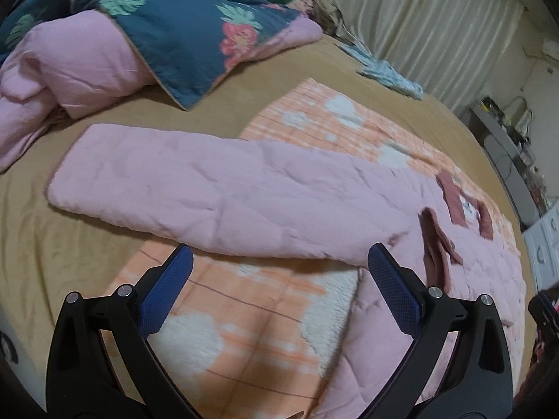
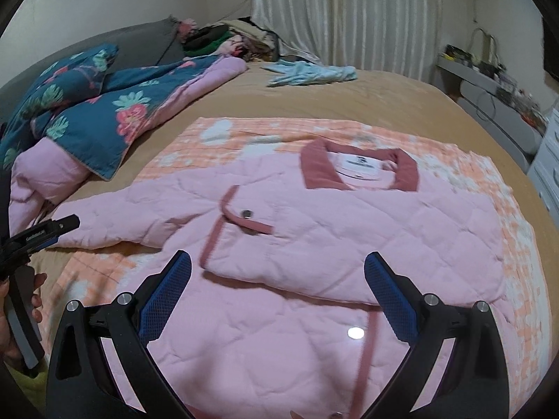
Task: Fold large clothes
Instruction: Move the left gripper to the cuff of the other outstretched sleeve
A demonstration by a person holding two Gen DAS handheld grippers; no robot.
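Observation:
A pink quilted jacket point(image 2: 349, 216) with a dark pink collar point(image 2: 318, 171) lies flat on an orange-and-white blanket point(image 2: 181, 160) on the bed. Its right side is folded over the front. Its left sleeve point(image 1: 195, 188) stretches out to the left. My left gripper point(image 1: 279, 269) is open and empty, just in front of the sleeve's lower edge. It also shows at the left edge of the right wrist view point(image 2: 52, 230). My right gripper point(image 2: 277, 272) is open and empty above the jacket's lower front.
A blue floral quilt with pink lining point(image 2: 87, 115) is heaped at the left of the tan bed sheet point(image 2: 401, 101). A light blue garment point(image 2: 311, 71) lies at the far side. Curtains point(image 2: 349, 14), a cluttered shelf point(image 2: 489, 80) and white drawers point(image 2: 548, 160) stand beyond.

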